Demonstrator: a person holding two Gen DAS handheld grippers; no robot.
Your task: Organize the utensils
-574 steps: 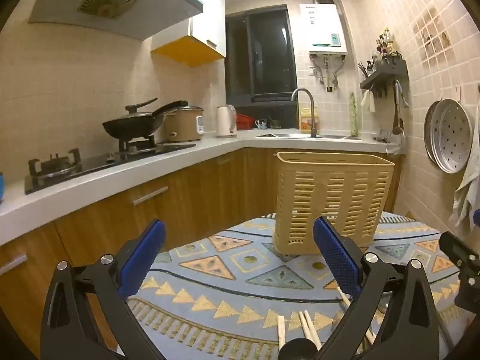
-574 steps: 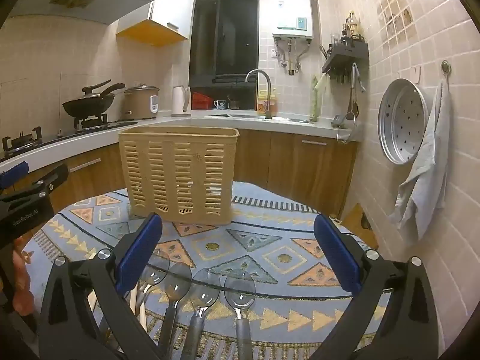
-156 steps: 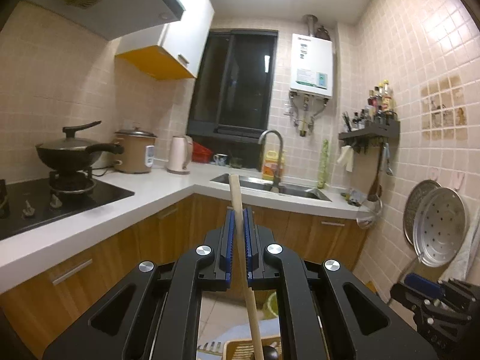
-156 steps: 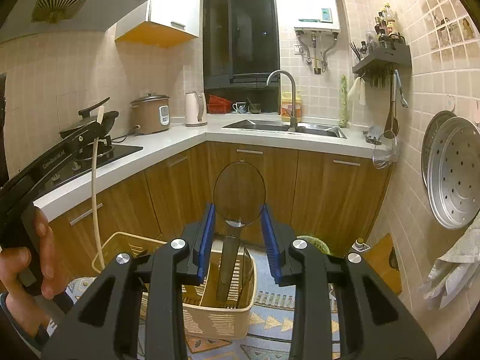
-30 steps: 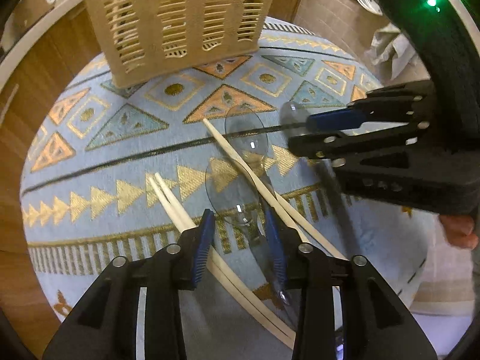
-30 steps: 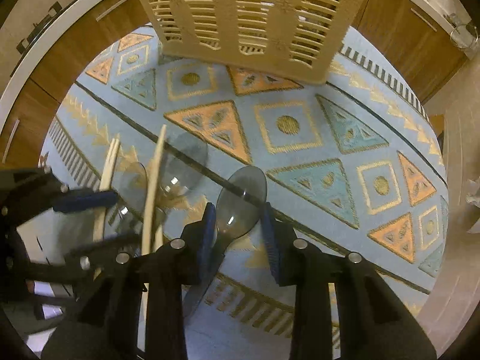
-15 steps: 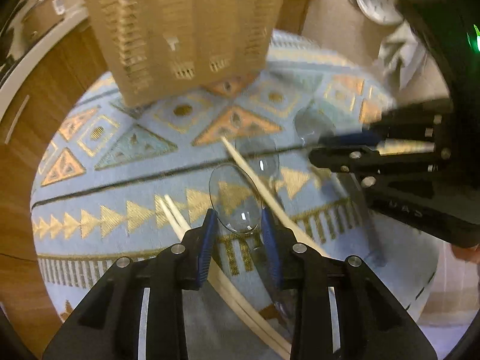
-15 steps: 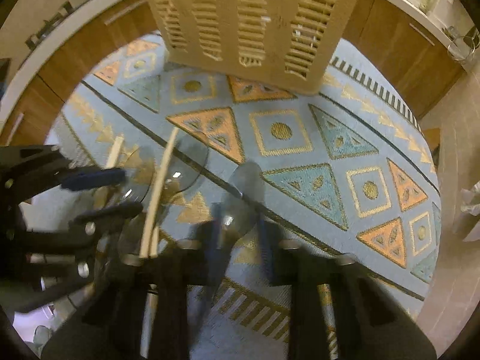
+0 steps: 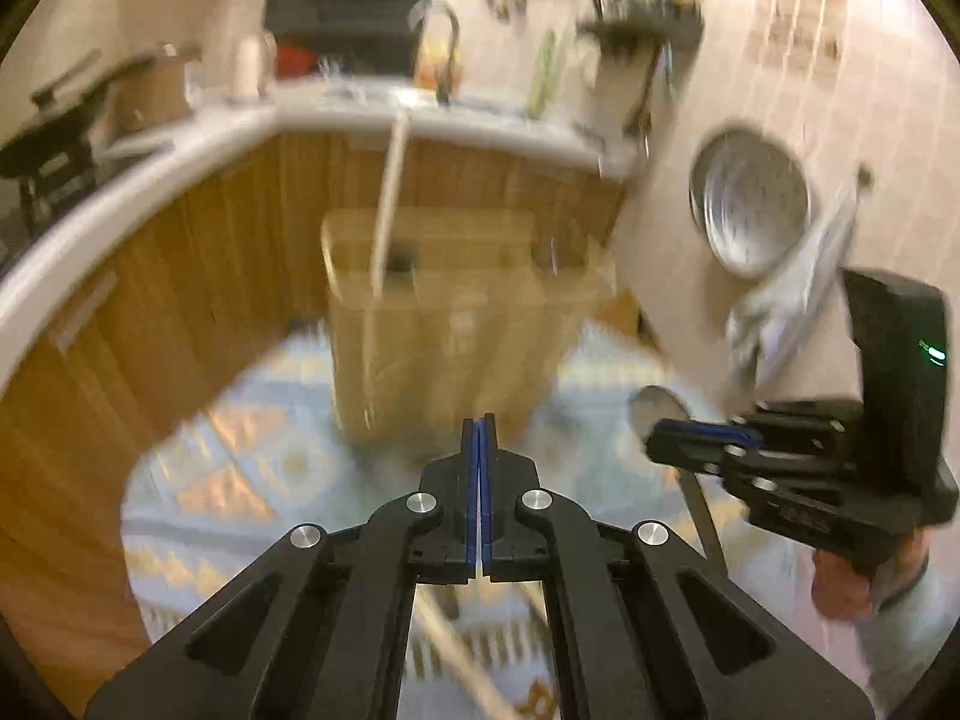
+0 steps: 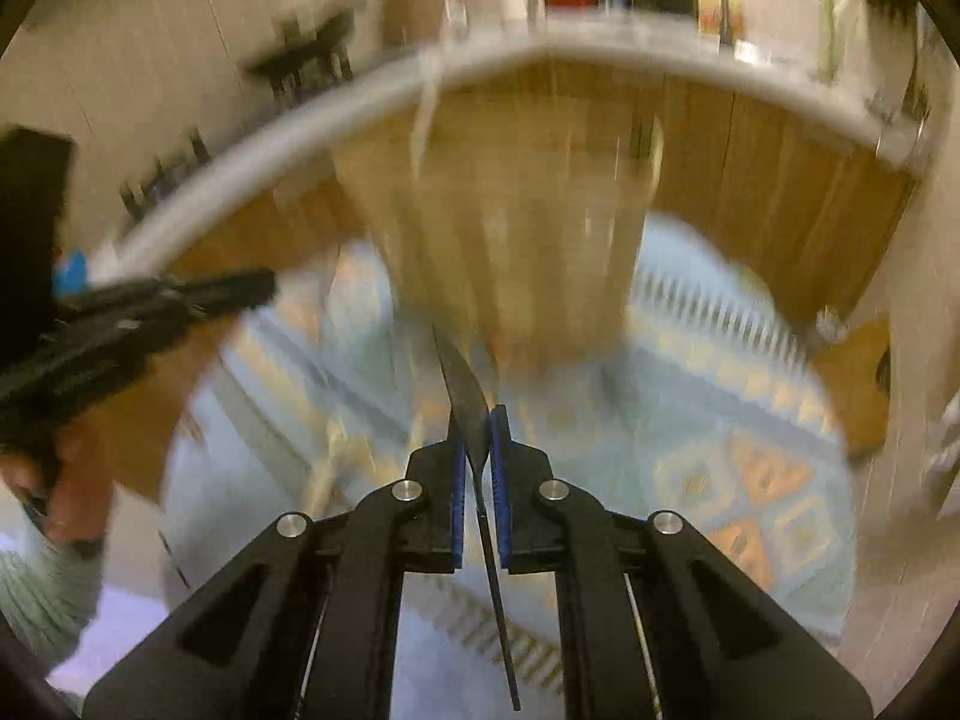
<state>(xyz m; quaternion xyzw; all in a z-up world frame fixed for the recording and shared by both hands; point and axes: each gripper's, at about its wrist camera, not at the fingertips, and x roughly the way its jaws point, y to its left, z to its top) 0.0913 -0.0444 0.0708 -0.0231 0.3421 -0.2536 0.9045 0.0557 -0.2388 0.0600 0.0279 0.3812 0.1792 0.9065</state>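
Note:
Both views are motion-blurred. The tan slotted basket (image 9: 462, 324) stands on the patterned rug (image 9: 252, 456); it also shows in the right wrist view (image 10: 510, 240). A chopstick (image 9: 387, 204) stands up out of its left side. My left gripper (image 9: 478, 438) is shut, with a thin pale edge between the pads; I cannot tell what it is. My right gripper (image 10: 477, 426) is shut on a clear grey spoon (image 10: 465, 396), seen edge-on. The right gripper also shows in the left wrist view (image 9: 702, 435) with the spoon bowl (image 9: 657, 408) sticking out.
Wooden cabinets (image 9: 180, 276) and a white counter (image 9: 150, 156) curve behind the rug. A metal steamer tray (image 9: 750, 204) and a towel (image 9: 792, 294) hang on the tiled wall at right. A chopstick (image 9: 462, 660) lies on the rug below my left gripper.
Both grippers have closed and lifted off the rug, tilting up from looking down at the utensils to facing the basket. The right one took up a spoon.

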